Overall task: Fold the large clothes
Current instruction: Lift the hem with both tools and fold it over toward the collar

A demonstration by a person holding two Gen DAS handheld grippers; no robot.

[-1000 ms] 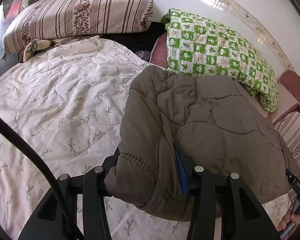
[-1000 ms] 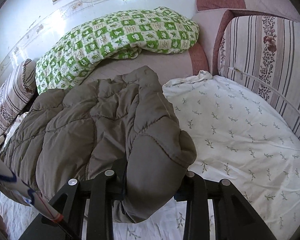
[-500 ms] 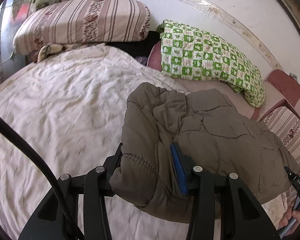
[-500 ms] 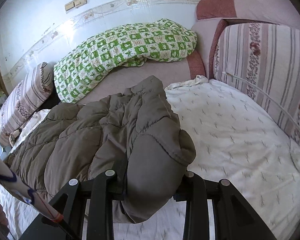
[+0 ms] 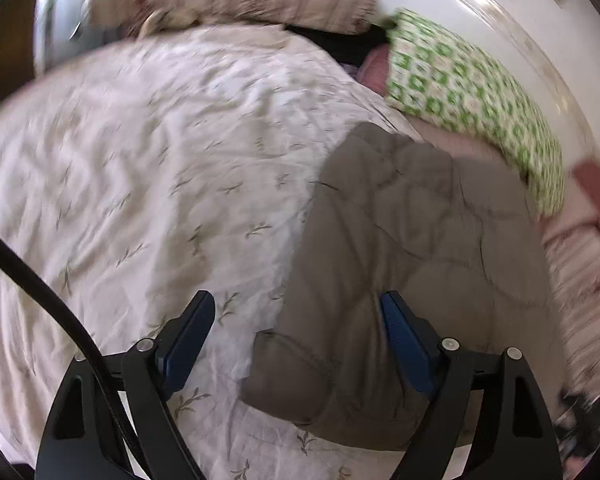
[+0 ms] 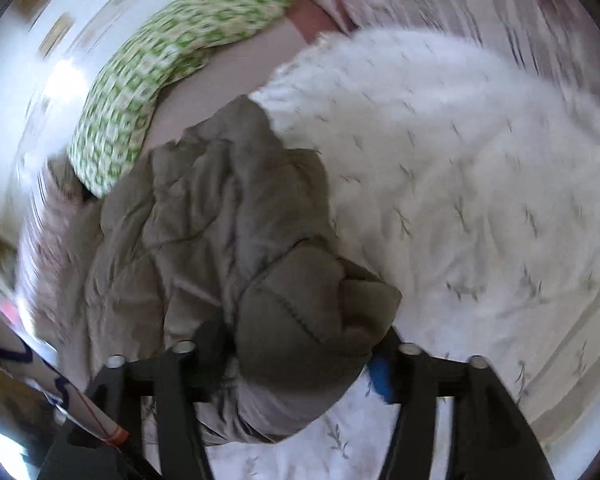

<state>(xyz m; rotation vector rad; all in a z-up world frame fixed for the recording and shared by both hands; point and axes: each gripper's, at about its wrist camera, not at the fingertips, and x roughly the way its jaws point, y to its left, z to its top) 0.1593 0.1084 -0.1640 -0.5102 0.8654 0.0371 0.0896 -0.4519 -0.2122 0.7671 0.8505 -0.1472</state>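
Release step. Left gripper (image 5: 296,320) jaws opening — spread wide, olive quilted jacket (image 5: 412,248) hem loose between them. Right gripper (image 6: 300,356) jaws opening, cuff bundle between, not pinched. Jacket lies on floral bedsheet (image 5: 148,168). Advice: withdraw straight back — avoid snagging fold.

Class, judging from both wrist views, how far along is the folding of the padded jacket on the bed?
Done: the brown padded jacket lies doubled over on the floral bedsheet. In hand: the left gripper and right gripper are both opening, with jacket edges between their fingers. Left: withdrawing and any further folds.
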